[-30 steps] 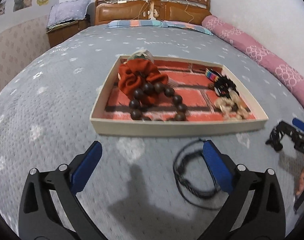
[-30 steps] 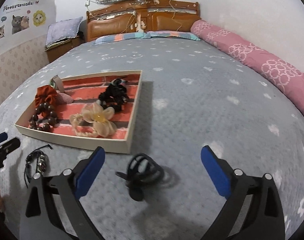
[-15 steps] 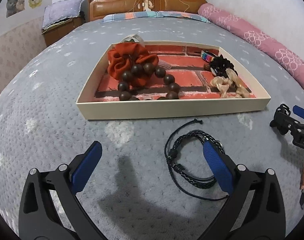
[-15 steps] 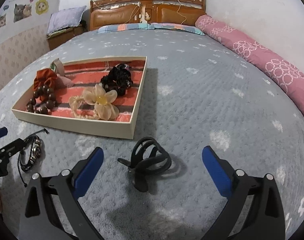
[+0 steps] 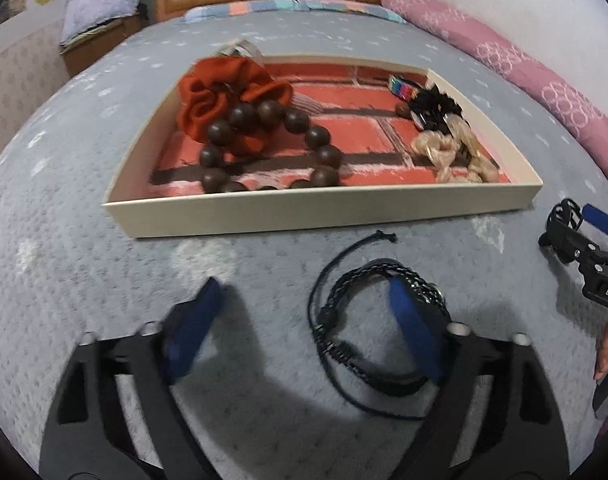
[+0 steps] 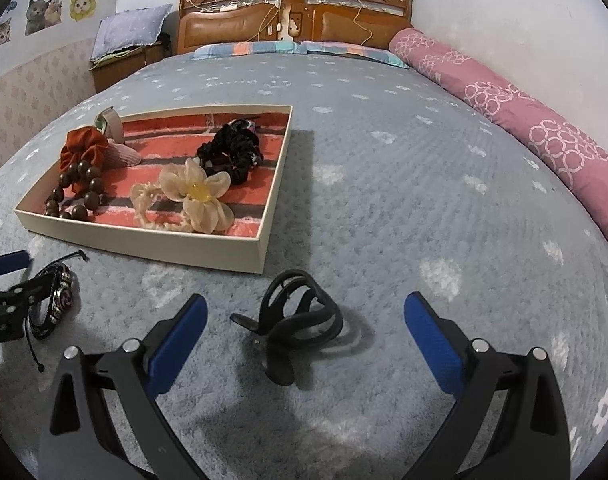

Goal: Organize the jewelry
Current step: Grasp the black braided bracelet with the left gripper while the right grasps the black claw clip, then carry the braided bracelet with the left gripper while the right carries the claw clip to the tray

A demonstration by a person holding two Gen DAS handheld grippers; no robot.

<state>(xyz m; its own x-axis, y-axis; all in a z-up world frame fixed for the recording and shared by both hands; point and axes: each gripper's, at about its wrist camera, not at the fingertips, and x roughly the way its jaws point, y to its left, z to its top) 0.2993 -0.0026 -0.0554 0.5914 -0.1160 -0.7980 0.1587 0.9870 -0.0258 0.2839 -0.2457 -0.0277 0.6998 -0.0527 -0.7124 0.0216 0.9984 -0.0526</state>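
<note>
A black braided cord bracelet lies on the grey bedspread in front of the cream tray. My left gripper hangs low over it with its jaws closing. Its right finger sits inside the bracelet's loop, the left finger stands on bare blanket, and the pads do not press the bracelet. In the right wrist view a black hair claw lies on the blanket between the wide-open fingers of my right gripper, untouched. The bracelet shows at the left of that view, under the left gripper.
The tray holds an orange scrunchie, a brown bead bracelet, a cream flower hair tie and a black scrunchie. A pink bolster runs along the right edge of the bed. The headboard stands behind.
My left gripper has sunk toward the bracelet and its jaws have narrowed, so its right finger now sits in the loop. The right gripper has come a little nearer the hair claw.
</note>
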